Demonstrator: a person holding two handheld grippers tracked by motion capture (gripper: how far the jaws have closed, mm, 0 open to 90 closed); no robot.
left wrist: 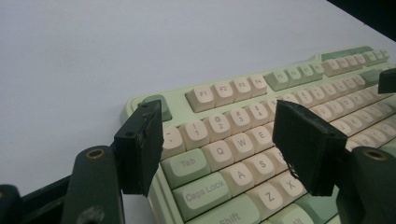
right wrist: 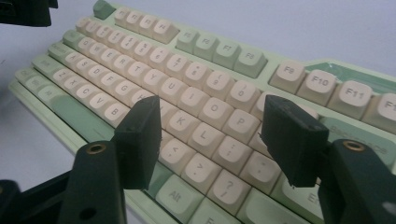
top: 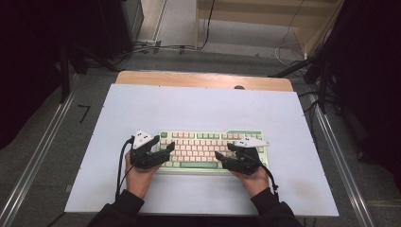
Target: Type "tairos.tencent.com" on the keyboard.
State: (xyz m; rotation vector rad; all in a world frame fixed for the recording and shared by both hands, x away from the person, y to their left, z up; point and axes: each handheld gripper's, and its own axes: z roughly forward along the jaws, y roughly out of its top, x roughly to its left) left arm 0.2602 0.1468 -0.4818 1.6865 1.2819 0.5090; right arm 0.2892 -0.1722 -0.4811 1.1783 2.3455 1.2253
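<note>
The left tool (top: 166,149) and right tool (top: 223,152), both black two-jaw grippers held in a person's hands, hover over opposite ends of a keyboard, each with its jaws apart and nothing between them. They sit above a wide, pale lavender worktop (top: 198,106), which rests on a wooden table edge. Near the front of the worktop, centred before the person, lies a mint-green mechanical keyboard with cream keycaps (top: 208,147), flat and square to the edge. In the left gripper view the jaws straddle the keyboard's left corner, above the Tab and Caps Lock keys (left wrist: 200,191). In the right gripper view the jaws frame the punctuation keys near the right side. The step in hand appears to be lining up both tools on the keyboard's ends. The next move likely calls for lowering and closing evenly on both sides.
</note>
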